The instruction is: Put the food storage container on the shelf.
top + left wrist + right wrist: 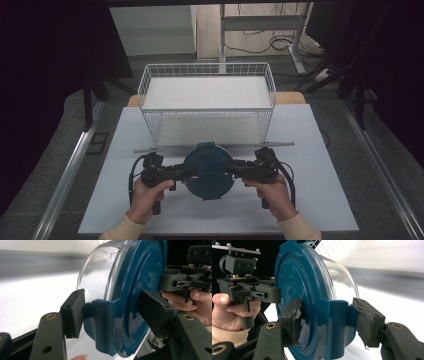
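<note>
A round clear container [209, 171] with a dark teal lid hangs between my two grippers, just in front of the wire basket. My left gripper [192, 173] is shut on the lid's left clip tab [100, 320]; one pad [75, 312] presses the tab and the other rests on the lid's top [140, 272]. From the other side, my right gripper [230, 170] is shut on the opposite clip tab [337, 322], its worn pads [364, 320] on either side. The clear bowl [342, 275] looks empty.
A white wire basket [207, 65] stands at the back of the white table [310, 200], right behind the container. Dark curtains flank the table. A desk frame and cables lie on the floor beyond.
</note>
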Action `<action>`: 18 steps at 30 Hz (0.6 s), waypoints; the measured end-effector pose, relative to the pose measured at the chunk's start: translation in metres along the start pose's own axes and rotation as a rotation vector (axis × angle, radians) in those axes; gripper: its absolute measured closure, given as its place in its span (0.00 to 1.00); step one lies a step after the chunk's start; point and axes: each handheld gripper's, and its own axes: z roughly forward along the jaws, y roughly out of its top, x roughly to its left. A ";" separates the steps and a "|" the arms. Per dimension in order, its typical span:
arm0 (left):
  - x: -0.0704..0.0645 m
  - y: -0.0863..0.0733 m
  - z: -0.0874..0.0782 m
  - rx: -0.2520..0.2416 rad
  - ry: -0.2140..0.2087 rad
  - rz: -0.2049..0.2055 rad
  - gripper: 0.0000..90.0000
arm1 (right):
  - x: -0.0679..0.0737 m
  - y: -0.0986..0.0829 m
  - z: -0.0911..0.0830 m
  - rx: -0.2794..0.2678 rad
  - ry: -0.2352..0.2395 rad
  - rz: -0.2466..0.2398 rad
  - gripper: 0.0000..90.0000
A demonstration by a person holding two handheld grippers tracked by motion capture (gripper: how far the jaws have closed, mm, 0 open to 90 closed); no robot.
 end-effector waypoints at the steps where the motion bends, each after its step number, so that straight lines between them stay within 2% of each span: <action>1: -0.001 0.001 -0.001 -0.001 0.002 0.005 0.43 | 0.001 0.000 0.000 -0.002 0.001 0.000 0.47; 11: -0.004 0.005 -0.002 -0.011 0.003 0.014 0.43 | 0.004 0.005 -0.003 -0.011 0.001 -0.014 0.47; 18: -0.006 0.011 -0.002 -0.002 0.007 0.035 0.43 | 0.004 0.007 -0.004 -0.010 -0.003 -0.018 0.47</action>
